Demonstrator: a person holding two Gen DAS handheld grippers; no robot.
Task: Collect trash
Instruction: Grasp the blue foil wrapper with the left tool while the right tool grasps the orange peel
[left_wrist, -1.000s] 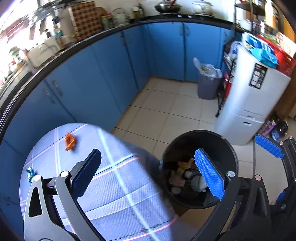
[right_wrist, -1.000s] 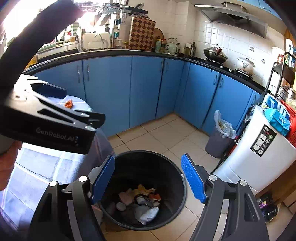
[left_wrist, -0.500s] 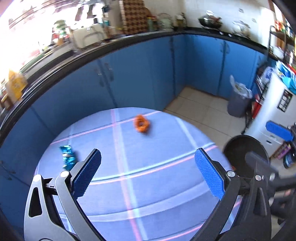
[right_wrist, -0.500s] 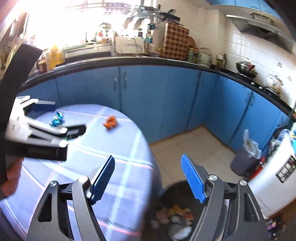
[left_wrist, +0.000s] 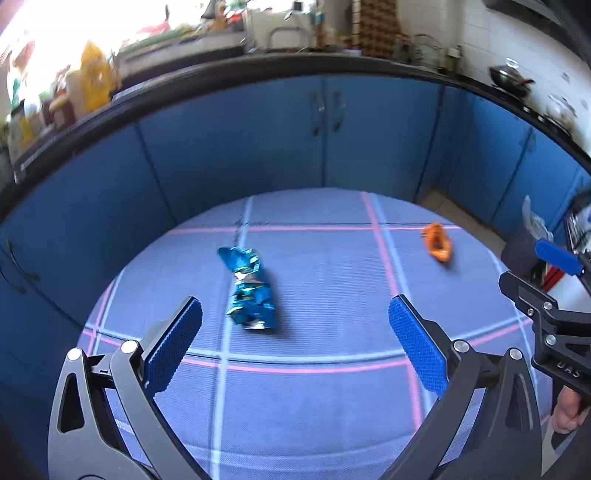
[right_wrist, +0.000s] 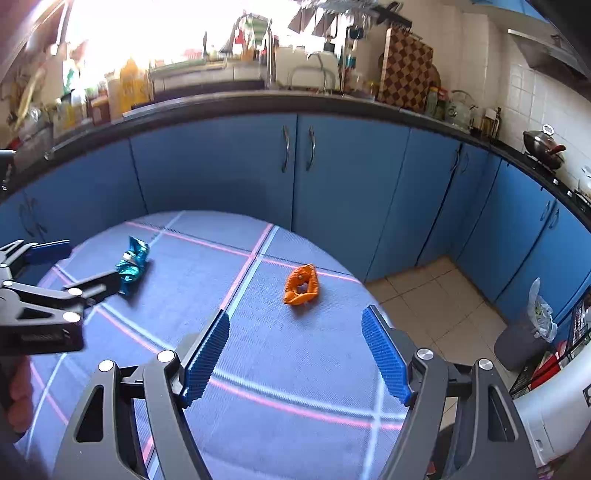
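Two scraps left on the counter: blue wrapper at centre of the left view, just ahead of the left tongs; orange scrap at centre of the right view, just ahead of the right tongs. Both tongs spread wide, holding nothing. Swung away from the black bin seen a second ago, now aimed back at the striped cloth, each lined up on its own piece. Likely meaning: one drop-off finished, next pickup starting, two items to go. Bin gone from both views, so its place now unknown. Wrapper slightly blurred, print unreadable. Orange scrap too small and crumpled to identify. Counter's near edge cut off behind the tongs. Left tongs' near tip overlapping the wrapper in the right view, contact impossible to judge.
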